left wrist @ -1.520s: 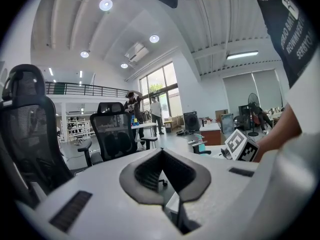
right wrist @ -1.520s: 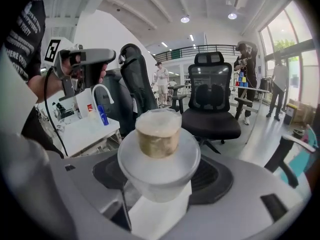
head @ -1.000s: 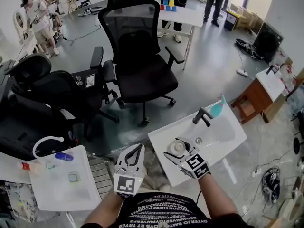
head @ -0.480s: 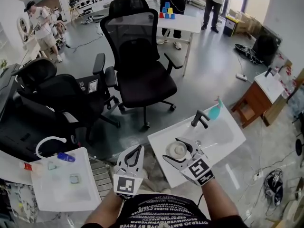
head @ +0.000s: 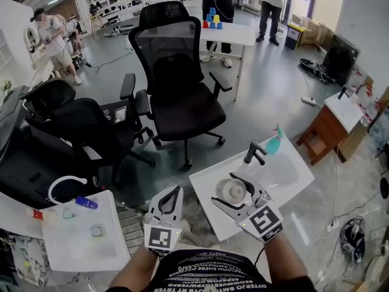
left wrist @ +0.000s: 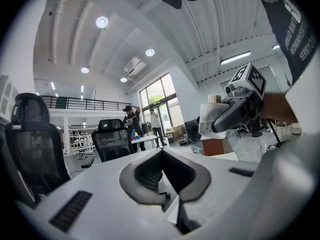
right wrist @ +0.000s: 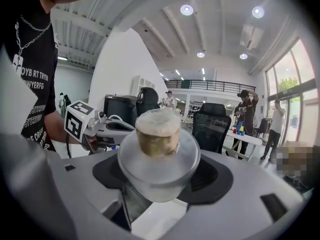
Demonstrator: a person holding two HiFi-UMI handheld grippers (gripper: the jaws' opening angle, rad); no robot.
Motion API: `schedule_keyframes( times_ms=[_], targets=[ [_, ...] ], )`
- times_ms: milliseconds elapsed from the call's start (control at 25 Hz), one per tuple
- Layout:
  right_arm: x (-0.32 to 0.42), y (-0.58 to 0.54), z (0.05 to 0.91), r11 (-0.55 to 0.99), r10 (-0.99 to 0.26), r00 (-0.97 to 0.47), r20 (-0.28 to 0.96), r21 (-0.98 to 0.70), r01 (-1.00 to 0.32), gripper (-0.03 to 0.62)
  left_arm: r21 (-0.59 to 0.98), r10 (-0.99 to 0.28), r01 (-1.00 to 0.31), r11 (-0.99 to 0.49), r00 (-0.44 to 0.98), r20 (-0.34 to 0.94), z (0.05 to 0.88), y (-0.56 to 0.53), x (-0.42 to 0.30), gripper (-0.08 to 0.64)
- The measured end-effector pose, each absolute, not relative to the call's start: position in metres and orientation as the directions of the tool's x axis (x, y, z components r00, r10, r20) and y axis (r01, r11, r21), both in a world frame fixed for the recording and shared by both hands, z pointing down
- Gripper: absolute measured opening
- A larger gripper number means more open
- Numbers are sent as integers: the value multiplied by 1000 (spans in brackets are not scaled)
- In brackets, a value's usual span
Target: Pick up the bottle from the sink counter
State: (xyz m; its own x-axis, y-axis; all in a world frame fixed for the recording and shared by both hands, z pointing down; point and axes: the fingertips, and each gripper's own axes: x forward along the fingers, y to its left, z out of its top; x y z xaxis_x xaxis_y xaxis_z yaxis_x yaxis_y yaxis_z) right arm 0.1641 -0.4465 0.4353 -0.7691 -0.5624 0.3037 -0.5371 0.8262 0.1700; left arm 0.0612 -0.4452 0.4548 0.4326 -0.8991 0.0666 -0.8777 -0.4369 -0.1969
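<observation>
Down in the head view, your right gripper (head: 231,194) is closed around the bottle (head: 231,190), one jaw on either side of it. The bottle's pale round top faces the camera, over the near left part of the white sink worktop (head: 285,172). A black tap (head: 255,152) stands just beyond it. Your left gripper (head: 172,194) hangs off the worktop's left edge, near the right one but apart from it, with its jaws drawn together. A black chair (head: 176,96) stands on the floor further out.

In the left gripper view, the left gripper (left wrist: 164,154) has its jaw tips touching and nothing between them. Up to the right, the bottle (left wrist: 211,120) shows as a cloudy, translucent cylinder pinched in your other gripper.

In the right gripper view, the jaws of the right gripper (right wrist: 159,171) press on the bottle (right wrist: 157,161) from both sides. The bottle fills the gap between them, and its whitish cap (right wrist: 157,124) points away from the camera.
</observation>
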Motion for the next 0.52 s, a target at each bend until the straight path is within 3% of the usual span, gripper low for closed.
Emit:
schedule_keyframes(
  times_ms=[520],
  targets=[
    [175, -448, 405, 810, -584, -776, 238, 235, -538, 334, -199, -898, -876, -439, 433, 76, 464, -445, 64, 0]
  ],
)
